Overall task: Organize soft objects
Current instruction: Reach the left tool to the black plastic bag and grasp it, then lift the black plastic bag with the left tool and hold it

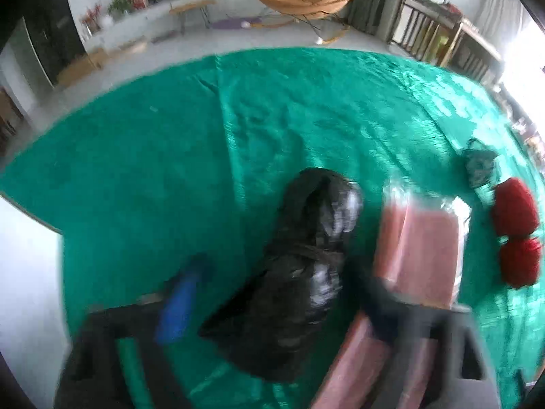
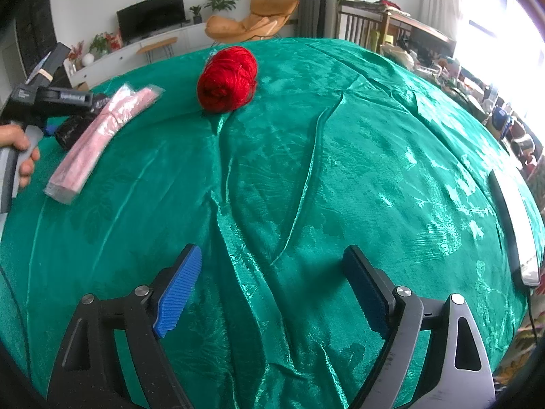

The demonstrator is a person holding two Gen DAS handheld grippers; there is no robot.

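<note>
A green cloth (image 2: 306, 156) covers the table, and the left gripper (image 1: 272, 306) hangs over a shiny black bundle (image 1: 299, 266), which lies between its two fingers, but the picture is too blurry to tell if the pads are squeezing it. Just beside the bundle lies a long pink packet (image 1: 419, 255) in clear wrap, and well off to the side sit two balls of red yarn (image 1: 516, 211) and a small dark patterned thing (image 1: 478, 165). The right gripper (image 2: 272, 293) is wide open over bare cloth and holds nothing.
</note>
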